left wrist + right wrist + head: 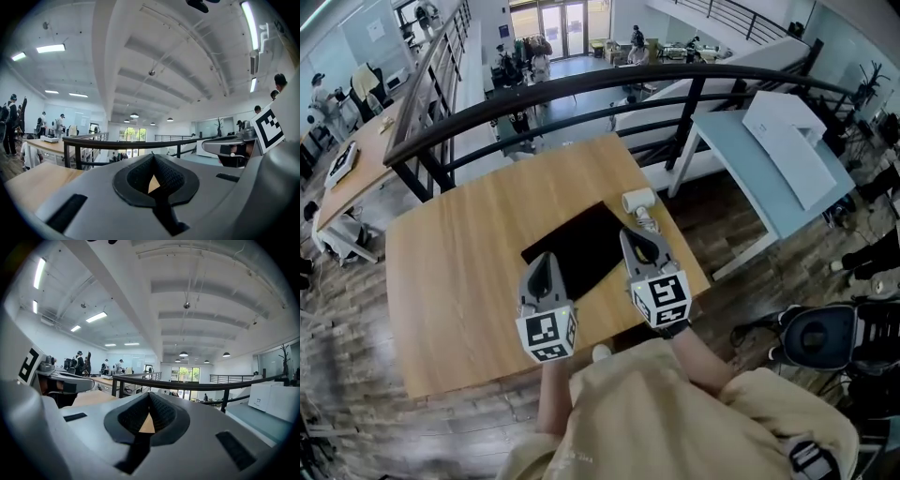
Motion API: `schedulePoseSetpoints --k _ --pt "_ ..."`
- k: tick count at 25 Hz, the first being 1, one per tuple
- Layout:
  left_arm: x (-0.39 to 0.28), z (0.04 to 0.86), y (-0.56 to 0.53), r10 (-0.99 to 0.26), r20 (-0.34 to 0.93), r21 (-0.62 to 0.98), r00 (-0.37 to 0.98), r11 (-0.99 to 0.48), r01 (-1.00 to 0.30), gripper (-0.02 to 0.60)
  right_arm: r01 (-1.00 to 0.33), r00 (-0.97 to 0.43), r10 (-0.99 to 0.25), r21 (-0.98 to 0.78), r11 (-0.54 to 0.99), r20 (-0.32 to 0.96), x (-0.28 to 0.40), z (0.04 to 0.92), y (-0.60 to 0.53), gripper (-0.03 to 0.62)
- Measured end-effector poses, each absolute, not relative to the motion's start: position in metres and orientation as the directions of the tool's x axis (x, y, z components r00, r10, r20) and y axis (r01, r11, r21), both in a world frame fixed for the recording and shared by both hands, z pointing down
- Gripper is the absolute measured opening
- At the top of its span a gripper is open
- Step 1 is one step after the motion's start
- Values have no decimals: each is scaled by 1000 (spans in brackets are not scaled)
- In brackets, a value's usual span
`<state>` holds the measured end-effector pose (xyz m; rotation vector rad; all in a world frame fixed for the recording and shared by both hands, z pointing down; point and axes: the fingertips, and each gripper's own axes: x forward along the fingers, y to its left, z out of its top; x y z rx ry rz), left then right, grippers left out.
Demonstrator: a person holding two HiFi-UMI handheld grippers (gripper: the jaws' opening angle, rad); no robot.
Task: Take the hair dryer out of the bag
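**Tongs.** Your left gripper (546, 262) and right gripper (636, 236) are both closed to nothing. In each gripper view the dark pads meet at the tip, leaving only a sliver of tabletop showing behind them. Neither holds anything. You carry both level, side by side, above the near half of the wooden table (459, 272). Their noses point far, towards the railing.

**Task item.** The hair dryer (638, 200) lies on the table at the far right corner of the black bag (581, 248). Its white barrel rests on bare wood just beside the fabric. The part nearer you runs under the nose of your right gripper, so I cannot tell whether its handle is fully clear of the bag's mouth or tucked inside. The bag itself lies flat and slack (no bulge to suggest anything within).

**Step in hand.** On this evidence I judge the removal done, or all but done. The dryer sits beside the bag rather than in it, and you have both tools off the work.

**Next move.**
- If the handle proves clear, nothing more is required than to keep the tongs away from both items.
- If it is caught, the right gripper is the closer tool.
  - Open it, drop the nose to the white barrel, close on it and draw it right, away from the bag.
  - Pin the near left part of the bag with the left gripper so the fabric does not trail along.
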<state>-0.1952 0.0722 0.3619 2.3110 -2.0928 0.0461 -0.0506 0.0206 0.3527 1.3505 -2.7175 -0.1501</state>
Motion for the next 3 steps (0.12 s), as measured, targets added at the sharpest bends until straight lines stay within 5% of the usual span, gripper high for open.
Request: schedulePoseSetpoints --k 3 --pt "-190 374 80 -995 41 4 86 -86 -996 12 -782 -609 -792 130 609 50 -46 364 30 14"
